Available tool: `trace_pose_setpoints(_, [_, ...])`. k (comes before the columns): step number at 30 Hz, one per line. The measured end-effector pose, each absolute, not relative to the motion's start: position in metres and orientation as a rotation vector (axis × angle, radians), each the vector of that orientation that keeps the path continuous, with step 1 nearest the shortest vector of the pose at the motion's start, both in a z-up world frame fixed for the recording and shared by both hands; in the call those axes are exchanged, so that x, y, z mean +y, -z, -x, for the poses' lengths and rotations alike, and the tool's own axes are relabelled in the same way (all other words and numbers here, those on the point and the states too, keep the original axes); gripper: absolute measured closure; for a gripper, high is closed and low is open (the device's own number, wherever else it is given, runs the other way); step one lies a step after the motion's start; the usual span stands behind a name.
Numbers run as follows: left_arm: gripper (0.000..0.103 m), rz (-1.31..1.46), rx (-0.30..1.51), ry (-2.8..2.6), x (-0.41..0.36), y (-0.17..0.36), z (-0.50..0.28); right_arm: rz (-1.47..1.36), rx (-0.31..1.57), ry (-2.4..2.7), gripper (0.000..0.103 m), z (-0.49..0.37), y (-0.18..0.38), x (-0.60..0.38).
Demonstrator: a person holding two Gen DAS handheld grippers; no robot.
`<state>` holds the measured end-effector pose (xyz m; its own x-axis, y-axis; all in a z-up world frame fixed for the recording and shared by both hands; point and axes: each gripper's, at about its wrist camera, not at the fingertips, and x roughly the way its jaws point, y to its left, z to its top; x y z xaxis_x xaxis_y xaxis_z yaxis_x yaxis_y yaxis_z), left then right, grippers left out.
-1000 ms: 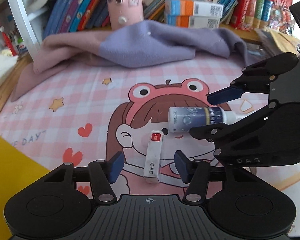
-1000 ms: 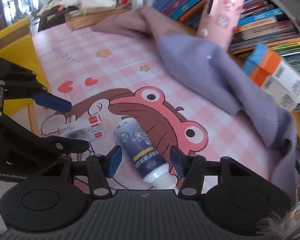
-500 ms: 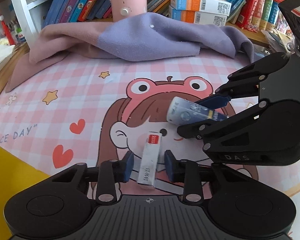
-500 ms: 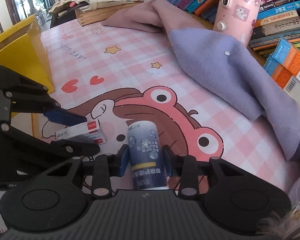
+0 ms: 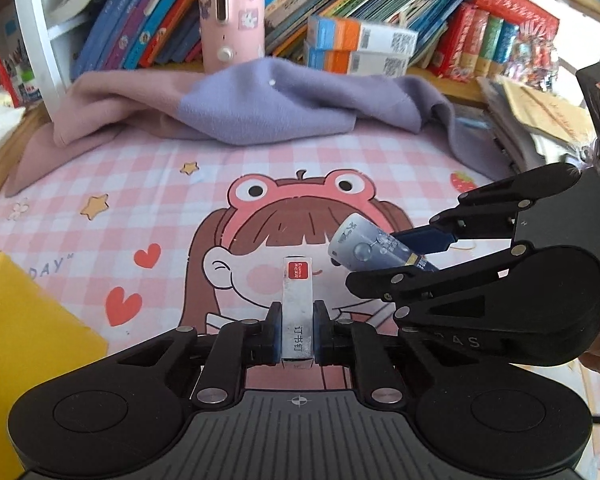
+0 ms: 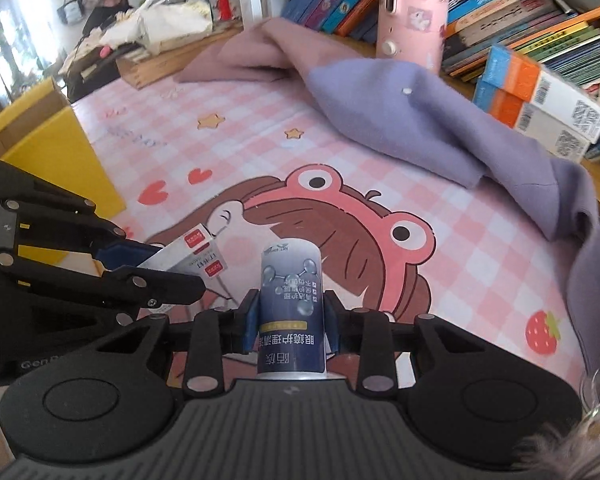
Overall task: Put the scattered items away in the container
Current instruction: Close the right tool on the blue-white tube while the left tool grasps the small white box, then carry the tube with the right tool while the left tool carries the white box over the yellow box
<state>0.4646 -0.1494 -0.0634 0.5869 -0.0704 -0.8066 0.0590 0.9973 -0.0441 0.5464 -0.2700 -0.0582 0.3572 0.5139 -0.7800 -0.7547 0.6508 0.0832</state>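
My left gripper [image 5: 297, 332] is shut on a slim white staple box [image 5: 297, 308] with a red label, held just above the pink mat. From the right wrist view the same box [image 6: 198, 252] sticks out of the left gripper [image 6: 160, 266]. My right gripper [image 6: 291, 320] is shut on a dark blue cleaner bottle [image 6: 291, 304], its base pointing away from the camera. In the left wrist view that bottle [image 5: 364, 250] hangs tilted in the right gripper [image 5: 388, 258]. The yellow container [image 5: 20, 320] stands at the left, its wall [image 6: 48, 136] beside the mat.
A pink cartoon mat [image 5: 172, 200] covers the table. A pink and purple cloth [image 5: 260, 108] lies crumpled at the back, in front of a pink cylinder [image 5: 232, 12], stacked orange-blue boxes [image 5: 356, 46] and a shelf of books [image 5: 500, 36].
Both grippers have closed, the left on the staple box and the right on the bottle. Both items have come up off the mat, and the bottle now points along the right fingers.
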Motion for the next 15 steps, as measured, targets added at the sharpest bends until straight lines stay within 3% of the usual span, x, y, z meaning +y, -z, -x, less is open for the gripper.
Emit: trace_pose_setpoints(15, [0.090, 0.020, 0.845, 0.144, -0.141, 0.018, -0.394, 0.272, 0.783, -0.743, 0.072, -0.479, 0.009, -0.282])
